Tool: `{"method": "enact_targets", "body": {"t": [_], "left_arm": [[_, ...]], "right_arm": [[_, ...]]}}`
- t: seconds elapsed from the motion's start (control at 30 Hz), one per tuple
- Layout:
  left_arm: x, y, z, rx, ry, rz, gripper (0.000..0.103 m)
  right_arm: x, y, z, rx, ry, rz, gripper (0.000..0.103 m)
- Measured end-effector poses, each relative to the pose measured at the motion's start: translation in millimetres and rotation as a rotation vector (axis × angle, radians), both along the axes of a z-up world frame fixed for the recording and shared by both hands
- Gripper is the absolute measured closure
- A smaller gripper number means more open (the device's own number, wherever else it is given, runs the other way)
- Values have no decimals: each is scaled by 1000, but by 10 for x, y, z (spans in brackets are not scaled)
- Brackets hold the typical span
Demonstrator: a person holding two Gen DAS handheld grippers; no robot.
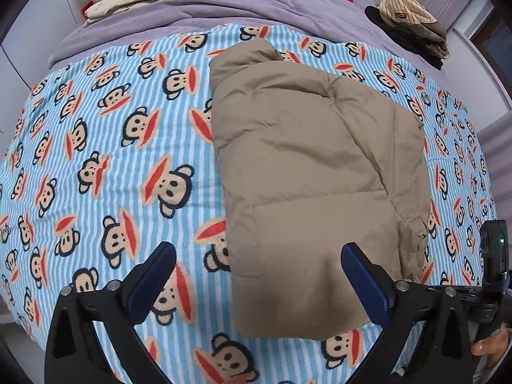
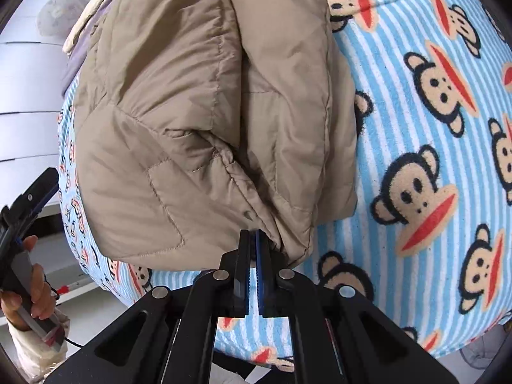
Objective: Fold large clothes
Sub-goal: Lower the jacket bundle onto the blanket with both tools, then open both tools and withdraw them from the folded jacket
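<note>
A: Where did the fold stand?
B: The tan puffer jacket (image 1: 307, 172) lay half-folded on the monkey-print blanket (image 1: 105, 147); the right gripper (image 2: 252, 240) pinched its near hem.
A: The left gripper (image 1: 256, 272)?
B: Wide, empty, probably due to grab the near-left corner.

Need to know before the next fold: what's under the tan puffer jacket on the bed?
The tan puffer jacket lies on the blue striped monkey-print blanket, which shows all around it. Nothing sticks out from beneath, but whatever lies under the jacket's middle is covered and cannot be seen.

Home bedroom, bed (image 1: 224, 9) (lilac cover), monkey-print blanket (image 1: 96, 128), folded clothes (image 1: 412, 28)
</note>
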State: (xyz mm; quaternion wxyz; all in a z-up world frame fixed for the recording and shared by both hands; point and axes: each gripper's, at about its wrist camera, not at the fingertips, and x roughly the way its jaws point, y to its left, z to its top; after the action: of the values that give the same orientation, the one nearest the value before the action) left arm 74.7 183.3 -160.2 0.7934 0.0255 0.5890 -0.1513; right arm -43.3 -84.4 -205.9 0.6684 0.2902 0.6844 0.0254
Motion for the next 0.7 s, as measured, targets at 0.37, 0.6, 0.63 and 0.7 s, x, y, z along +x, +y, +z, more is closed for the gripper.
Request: {"method": "enact_targets", "body": {"t": [0.37, 0.6, 0.63, 0.7], "left_arm": [[-74, 18, 126, 71, -85, -16, 0], [-116, 7, 163, 21, -63, -24, 0], [-124, 3, 190, 12, -62, -23, 0], [-140, -5, 253, 19, -75, -19, 0]], "right_arm": [[7, 204, 200, -82, -33, -29, 99], [-27, 206, 411, -93, -93, -99, 99], [-28, 215, 446, -102, -101, -102, 99], [-4, 229, 525, -127, -112, -95, 96]]}}
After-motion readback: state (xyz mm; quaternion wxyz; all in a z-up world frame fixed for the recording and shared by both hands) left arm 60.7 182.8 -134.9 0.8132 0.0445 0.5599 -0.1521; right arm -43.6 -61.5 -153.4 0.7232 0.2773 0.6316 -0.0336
